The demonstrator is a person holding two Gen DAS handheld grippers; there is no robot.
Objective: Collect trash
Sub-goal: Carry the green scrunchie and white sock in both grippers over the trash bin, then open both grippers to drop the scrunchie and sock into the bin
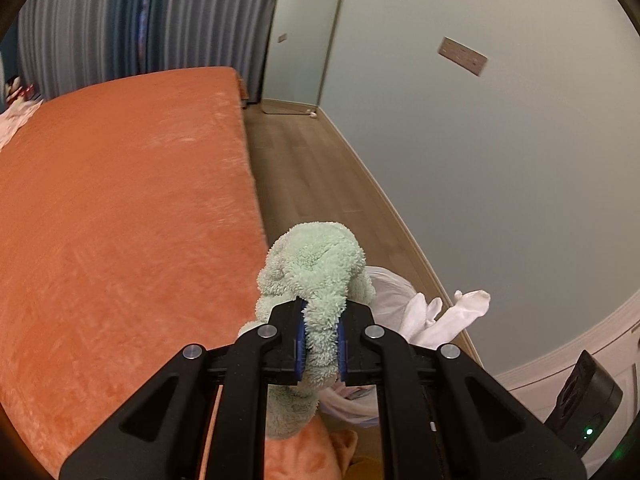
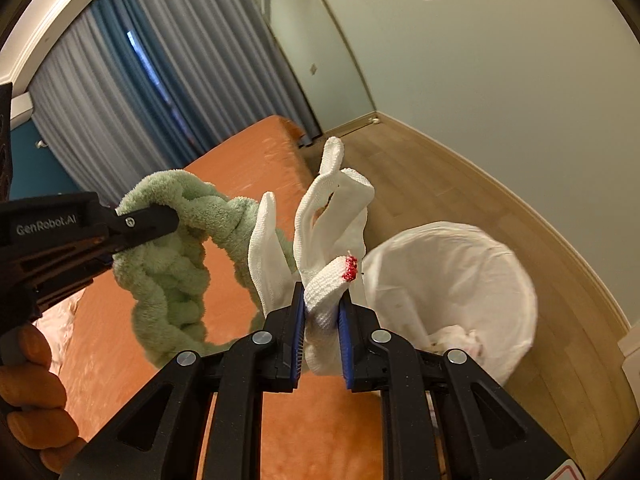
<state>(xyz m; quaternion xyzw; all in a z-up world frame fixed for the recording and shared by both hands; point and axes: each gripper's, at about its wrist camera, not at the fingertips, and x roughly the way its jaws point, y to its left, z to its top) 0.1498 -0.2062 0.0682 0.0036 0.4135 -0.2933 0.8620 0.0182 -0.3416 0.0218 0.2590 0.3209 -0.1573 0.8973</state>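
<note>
Scene: bedroom with a bed under an orange plush bedspread [image 1: 120,208], a wood-plank floor [image 1: 304,168] beside it, pale walls and grey-blue pleated curtains [image 2: 120,92].
Left gripper [image 1: 320,346]: black, with blue pads; its fingers are closed narrow on a mint-green fluffy braided cloth [image 1: 316,276], which bulges up out of the pads and hangs below them.
Left gripper from the right wrist view: it enters from the left edge, its fingertips buried in the green cloth, whose twisted loop hangs over the bedspread.
Right gripper [image 2: 322,336]: black, with blue pads; its fingers are pinched narrow on a white knitted work glove with a red-stitched cuff [image 2: 332,240].
Glove: the cuff sits between the pads, the empty glove fingers stand up and splay above them, touching the green cloth on the left.
Glove from the left wrist view: its white tips show just right of the left gripper, in front of the bin.
Bin: a round trash bin lined with a white plastic bag [image 2: 460,280] stands on the floor beside the bed, near the wall; crumpled white material lies in its bottom.
Position of held things: both are lifted clear of the bed, the glove just left of the bin's rim, the green cloth over the bed edge.
Hand: an orange-gloved hand [image 2: 36,392] grips the left tool's handle at the lower left.
Wall: a leaning full-length mirror [image 1: 304,40] stands at the far corner.
</note>
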